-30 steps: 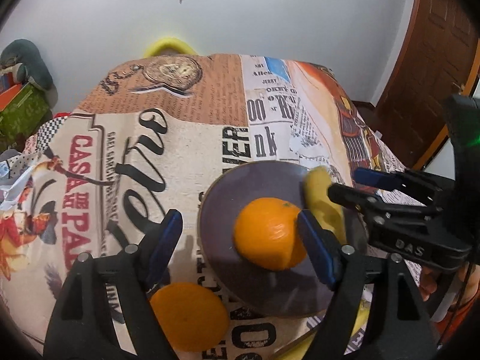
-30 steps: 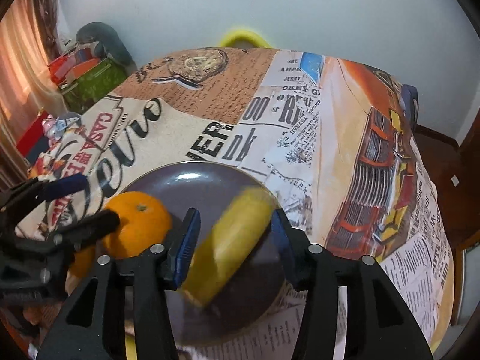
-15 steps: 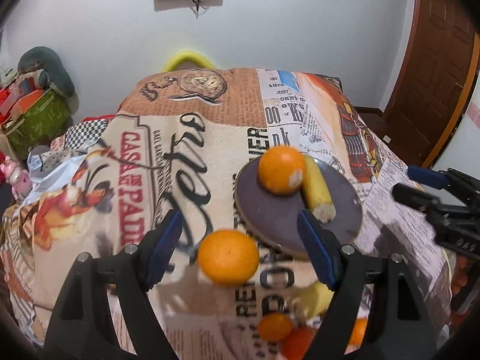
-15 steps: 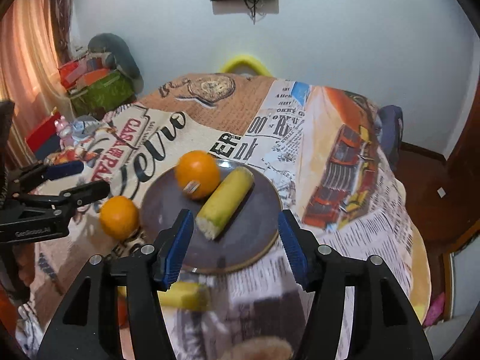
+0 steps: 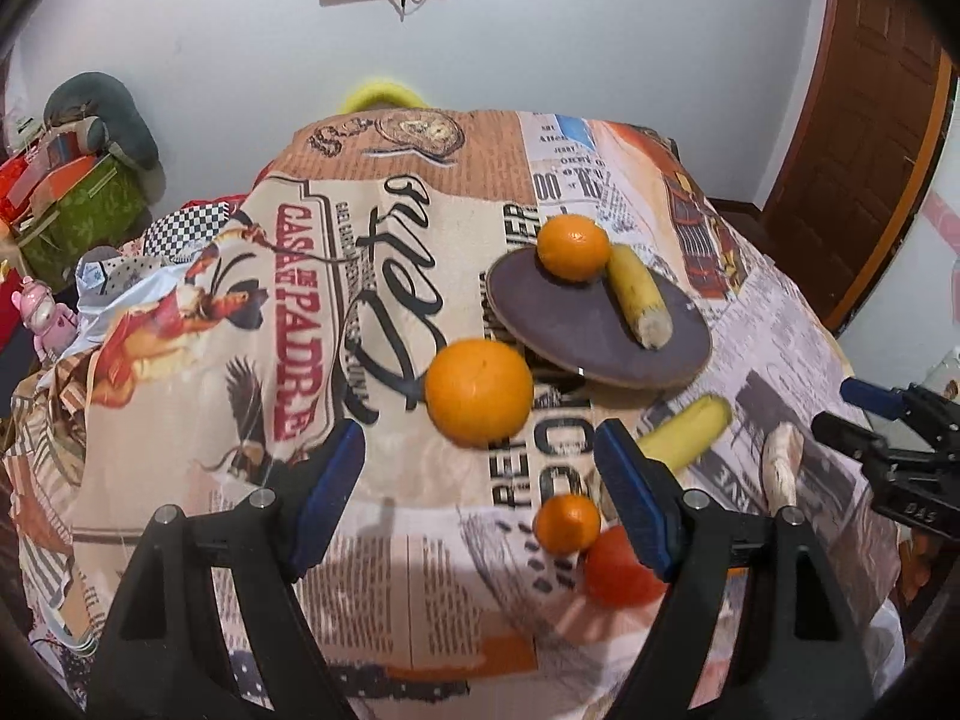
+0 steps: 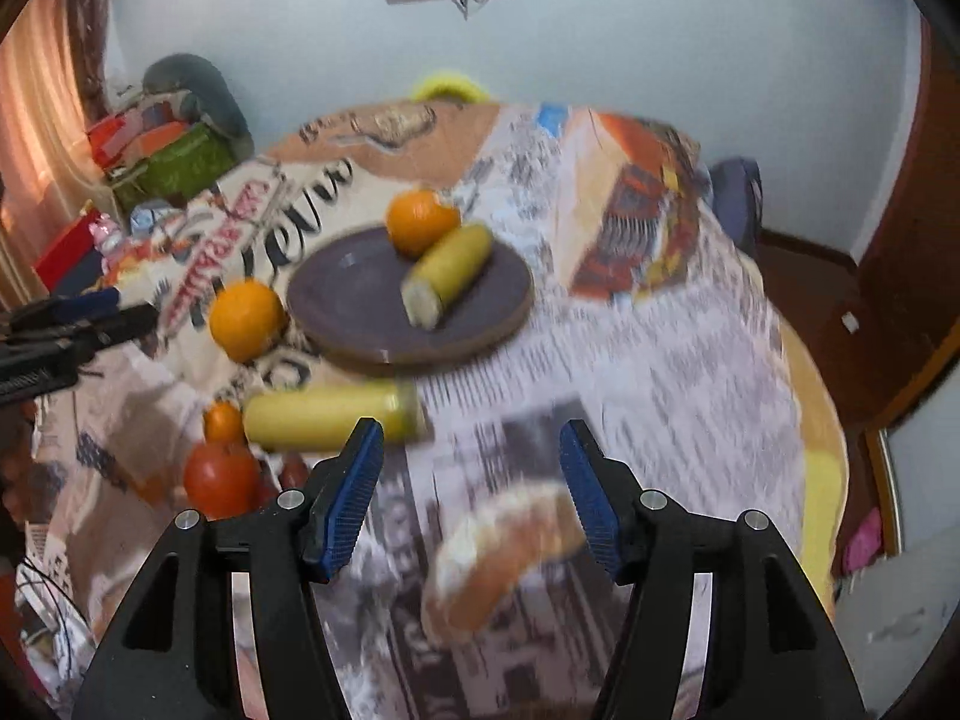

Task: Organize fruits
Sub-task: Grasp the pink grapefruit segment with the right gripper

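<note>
A dark round plate [image 5: 576,330] [image 6: 360,306] holds an orange [image 5: 572,247] [image 6: 422,222] and a yellow banana piece [image 5: 637,295] [image 6: 447,273]. A larger orange [image 5: 479,393] [image 6: 246,320] lies on the cloth left of the plate. Nearer lie a second banana piece [image 5: 690,429] [image 6: 330,414], a small orange [image 5: 566,523] [image 6: 223,422], a red tomato [image 5: 618,567] [image 6: 221,479] and a bread-like piece [image 5: 779,468] [image 6: 504,552]. My left gripper [image 5: 480,492] is open and empty, back from the large orange. My right gripper [image 6: 471,492] is open and empty above the bread-like piece.
The table wears a printed newspaper-style cloth [image 5: 300,276]. A yellow chair back [image 5: 384,93] stands behind it. Boxes and toys [image 5: 72,192] are piled at the left. A wooden door [image 5: 870,120] is at the right. The right gripper shows at the left wrist view's right edge [image 5: 888,450].
Both grippers have drawn back and up from the plate, leaving the orange and banana piece on it. More fruit near the table's front edge has come into view.
</note>
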